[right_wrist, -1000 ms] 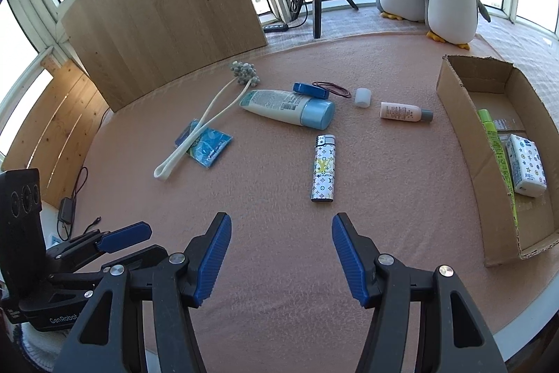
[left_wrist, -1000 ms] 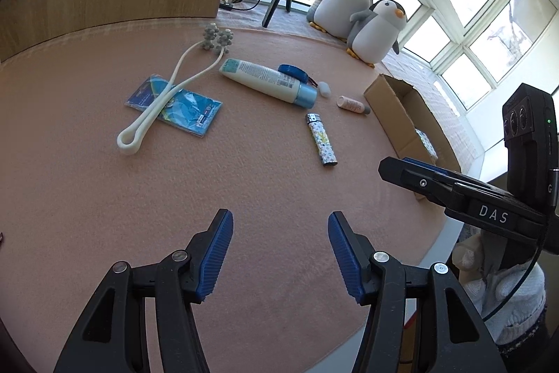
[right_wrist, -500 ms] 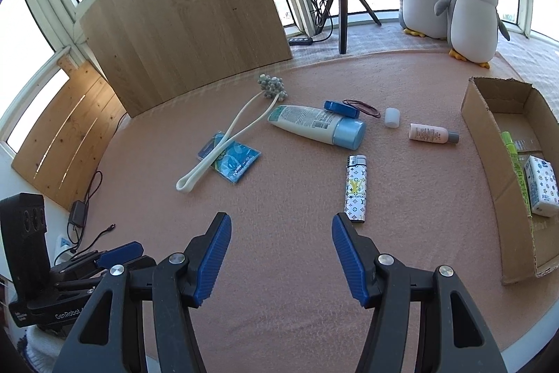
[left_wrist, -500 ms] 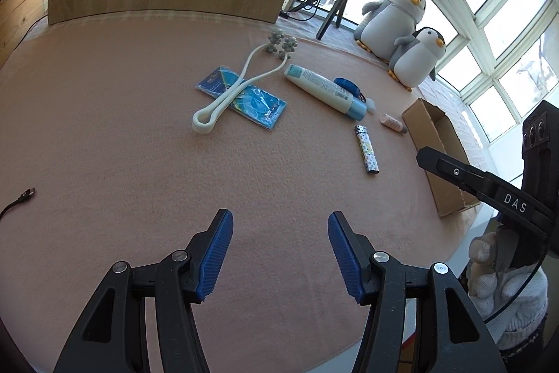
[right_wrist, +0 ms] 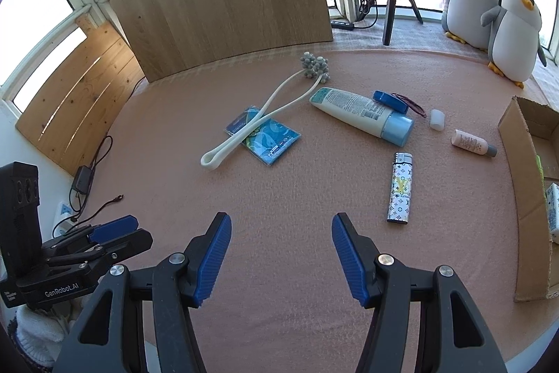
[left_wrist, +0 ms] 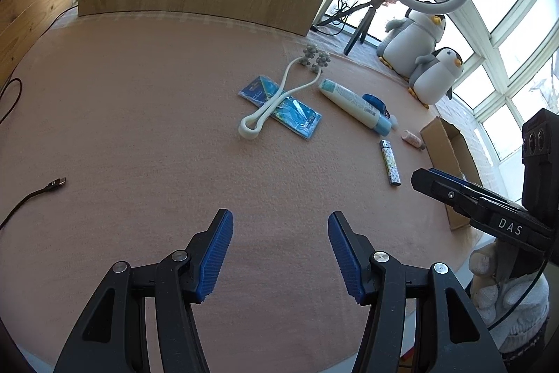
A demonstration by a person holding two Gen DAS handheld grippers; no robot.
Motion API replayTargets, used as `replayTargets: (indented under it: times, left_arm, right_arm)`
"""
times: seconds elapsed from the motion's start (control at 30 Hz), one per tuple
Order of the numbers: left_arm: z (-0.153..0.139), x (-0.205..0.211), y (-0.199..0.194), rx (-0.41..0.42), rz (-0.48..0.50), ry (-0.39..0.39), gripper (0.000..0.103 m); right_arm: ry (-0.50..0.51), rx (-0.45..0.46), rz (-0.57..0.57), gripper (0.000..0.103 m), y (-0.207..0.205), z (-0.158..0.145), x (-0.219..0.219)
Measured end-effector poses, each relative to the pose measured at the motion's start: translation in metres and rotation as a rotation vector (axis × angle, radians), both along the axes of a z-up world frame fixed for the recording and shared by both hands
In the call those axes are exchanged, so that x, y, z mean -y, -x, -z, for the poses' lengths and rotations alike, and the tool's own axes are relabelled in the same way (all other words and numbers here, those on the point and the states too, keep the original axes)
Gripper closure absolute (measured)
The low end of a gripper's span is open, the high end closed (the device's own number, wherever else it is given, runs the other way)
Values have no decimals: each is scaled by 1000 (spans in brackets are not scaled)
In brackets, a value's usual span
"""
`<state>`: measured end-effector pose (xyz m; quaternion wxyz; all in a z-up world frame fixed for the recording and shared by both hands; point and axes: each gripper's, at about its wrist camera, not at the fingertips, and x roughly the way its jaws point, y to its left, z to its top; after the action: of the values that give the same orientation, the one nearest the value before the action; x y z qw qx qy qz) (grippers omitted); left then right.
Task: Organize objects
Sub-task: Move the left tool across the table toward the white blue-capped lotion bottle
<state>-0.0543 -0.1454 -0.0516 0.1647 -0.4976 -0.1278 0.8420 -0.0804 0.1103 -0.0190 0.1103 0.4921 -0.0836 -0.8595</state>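
Both pairs of blue-padded fingers spread wide apart, nothing between them: left gripper (left_wrist: 277, 254) and right gripper (right_wrist: 281, 256) low over the near edge of the pink table mat (right_wrist: 279, 191). From the right gripper, patterned lighter (right_wrist: 399, 187) nearest at 1 o'clock; tube (right_wrist: 360, 115) and small pink bottle (right_wrist: 472, 144) beyond; massage roller (right_wrist: 258, 117) lying across the blue packet (right_wrist: 265, 135) at 12; cardboard box (right_wrist: 524, 163) at 3, partly filled. Likely trouble: roller dragging the packet along when lifted; round bottle rolling off the pads. Legible: "DAS", "GenRobot.AI" on the grippers; tube print too small.
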Motion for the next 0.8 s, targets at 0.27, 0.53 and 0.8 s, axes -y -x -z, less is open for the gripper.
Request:
replayTargets:
  times: [0.27, 0.53, 0.8]
  left_arm:
    - [3, 38, -5, -18, -93, -9, 42]
    - [5, 74, -8, -23, -178, -21, 42]
    - [-4, 56, 12, -54, -128, -16, 43]
  right_arm:
    - [-31, 13, -79, 47, 12, 2, 25]
    - [7, 48, -91, 47, 29, 8, 25]
    - [45, 74, -30, 47, 34, 18, -17]
